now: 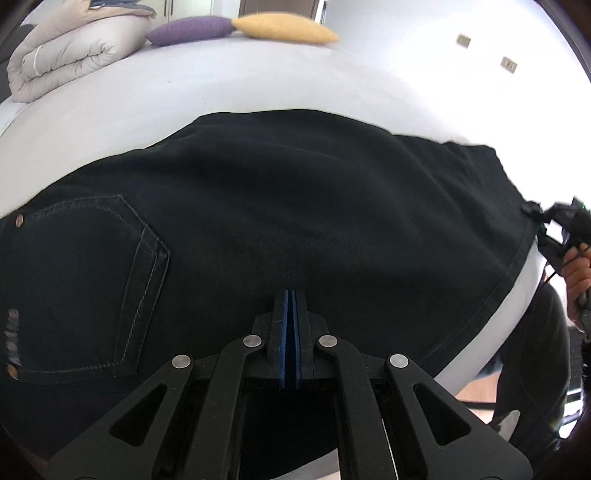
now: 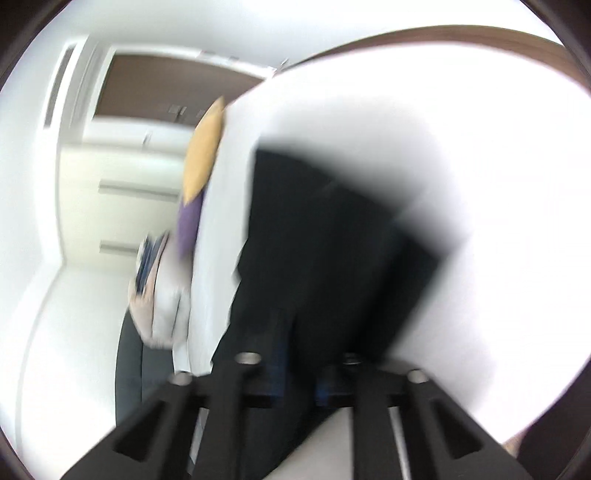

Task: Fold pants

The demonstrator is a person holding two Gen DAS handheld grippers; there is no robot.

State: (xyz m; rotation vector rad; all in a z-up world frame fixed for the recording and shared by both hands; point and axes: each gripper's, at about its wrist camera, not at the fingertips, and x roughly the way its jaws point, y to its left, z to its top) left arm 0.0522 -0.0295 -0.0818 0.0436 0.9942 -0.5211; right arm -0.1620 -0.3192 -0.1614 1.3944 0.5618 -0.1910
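Dark navy pants (image 1: 280, 221) lie spread on a white bed (image 1: 207, 88), back pocket (image 1: 92, 284) at the left, hem at the right. My left gripper (image 1: 290, 295) rests on the near middle of the pants, its blue pads pressed together. The right gripper (image 1: 533, 214) shows at the far right in the left wrist view, at the hem corner, held by a hand. The right wrist view is blurred: the pants (image 2: 325, 258) run away from my right gripper (image 2: 299, 332), whose blue-padded fingers stand a little apart with dark cloth around them.
A folded beige duvet (image 1: 66, 55), a purple cushion (image 1: 188, 29) and a yellow cushion (image 1: 284, 27) lie at the far side of the bed. The person's leg (image 1: 532, 369) and wood floor are at the right. Wardrobe doors (image 2: 122, 192) fill the right wrist view's left.
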